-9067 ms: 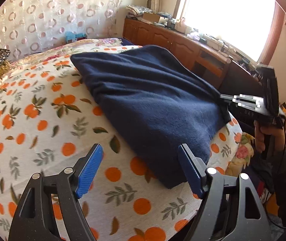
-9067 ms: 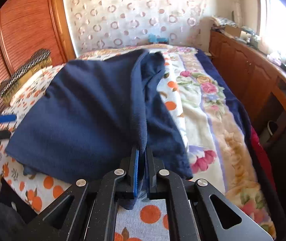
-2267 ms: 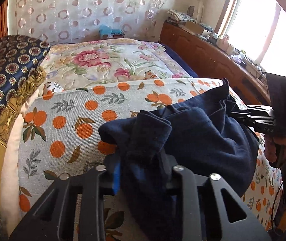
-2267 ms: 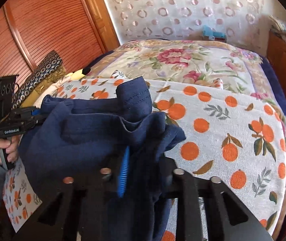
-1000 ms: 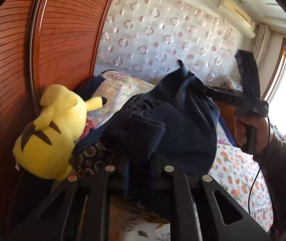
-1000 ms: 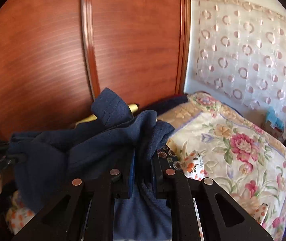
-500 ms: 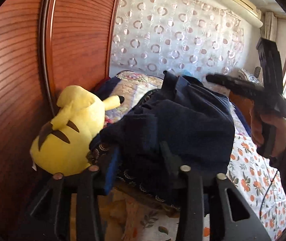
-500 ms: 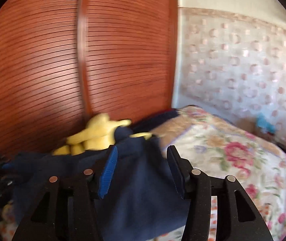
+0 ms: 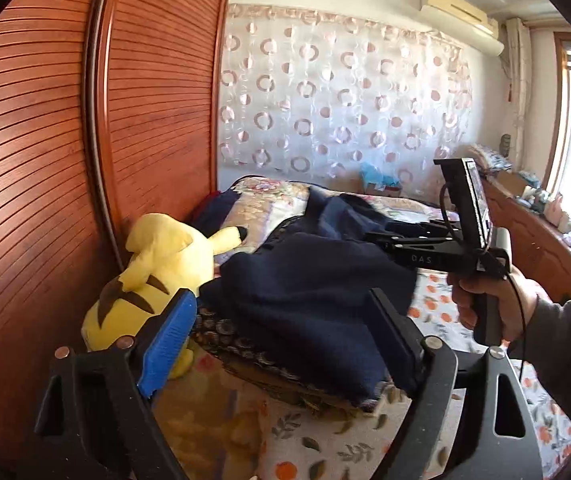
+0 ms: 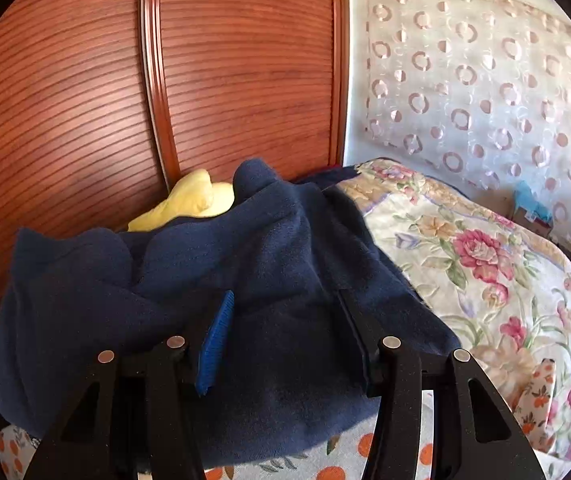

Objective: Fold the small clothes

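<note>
A folded navy blue garment [image 9: 305, 292] lies in a heap on a dark patterned pillow [image 9: 225, 336] at the head of the bed. My left gripper [image 9: 281, 340] sits just in front of it. Its jaws are opening, the garment's near edge lies between the tips, and the pads do not press on it. In the right wrist view the garment [image 10: 245, 280] fills the middle. My right gripper [image 10: 285, 332] is open over it, with cloth between the fingers but not pinched. From the left wrist view the right gripper [image 9: 381, 232] rests at the garment's far side, held by a hand [image 9: 485, 304].
A yellow plush toy [image 9: 153, 272] leans against the slatted wooden wardrobe door [image 9: 45, 160] left of the pillow. A floral quilt [image 10: 465, 248] covers the bed behind, and an orange-print sheet [image 9: 433, 300] lies to the right. A wooden cabinet [image 9: 537, 240] runs under the window.
Both grippers were shut on the navy garment and have let it go onto the pillow. Their jaws have spread, the left widest. The left gripper has drawn back a little.
</note>
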{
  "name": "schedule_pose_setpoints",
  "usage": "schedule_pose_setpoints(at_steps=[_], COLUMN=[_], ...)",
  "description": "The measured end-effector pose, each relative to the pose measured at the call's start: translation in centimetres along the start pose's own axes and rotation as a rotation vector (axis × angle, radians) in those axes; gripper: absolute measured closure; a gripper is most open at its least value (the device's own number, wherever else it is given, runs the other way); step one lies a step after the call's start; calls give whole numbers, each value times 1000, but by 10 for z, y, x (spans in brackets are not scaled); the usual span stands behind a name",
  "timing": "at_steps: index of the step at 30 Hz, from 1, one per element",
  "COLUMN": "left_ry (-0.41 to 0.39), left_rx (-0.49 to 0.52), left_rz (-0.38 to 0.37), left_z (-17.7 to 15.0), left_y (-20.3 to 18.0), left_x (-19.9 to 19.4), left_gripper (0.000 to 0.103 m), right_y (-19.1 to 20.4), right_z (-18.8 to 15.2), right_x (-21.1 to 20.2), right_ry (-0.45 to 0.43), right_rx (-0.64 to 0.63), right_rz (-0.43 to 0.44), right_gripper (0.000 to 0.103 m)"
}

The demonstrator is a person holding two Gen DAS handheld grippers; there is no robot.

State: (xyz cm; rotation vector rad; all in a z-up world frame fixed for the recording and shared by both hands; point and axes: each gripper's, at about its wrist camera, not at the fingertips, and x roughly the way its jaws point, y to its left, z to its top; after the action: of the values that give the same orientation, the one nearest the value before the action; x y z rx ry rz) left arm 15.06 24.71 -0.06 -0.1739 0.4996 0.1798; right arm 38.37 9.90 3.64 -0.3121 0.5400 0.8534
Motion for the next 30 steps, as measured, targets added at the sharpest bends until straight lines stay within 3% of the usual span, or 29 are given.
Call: schedule_pose_setpoints(at_steps=[4,12,17,23,30], left_ry=[-3,34,46,1,-3], left_rx=[32,120,183,233,243], left_rz=[8,-49,-93,-112,-184], left_z=[-2,-12,-23,-36,-43], left_y=[-15,-68,-109,-158,-201], left_x=[-5,-11,-15,-29,-49], left_gripper=[16,16,16,16,16], right_y=[3,11,14,31,56], right_z=[-17,-75,-118,-165,-202], right_x=[-8,-99,-160,-237,-307], right_ry=[-50,-116,-135,-159,-181], right_rx=[24,78,125,175,238], right_rz=[-8,-49,-110,-212,-332], right_gripper=[50,48,41,29,27])
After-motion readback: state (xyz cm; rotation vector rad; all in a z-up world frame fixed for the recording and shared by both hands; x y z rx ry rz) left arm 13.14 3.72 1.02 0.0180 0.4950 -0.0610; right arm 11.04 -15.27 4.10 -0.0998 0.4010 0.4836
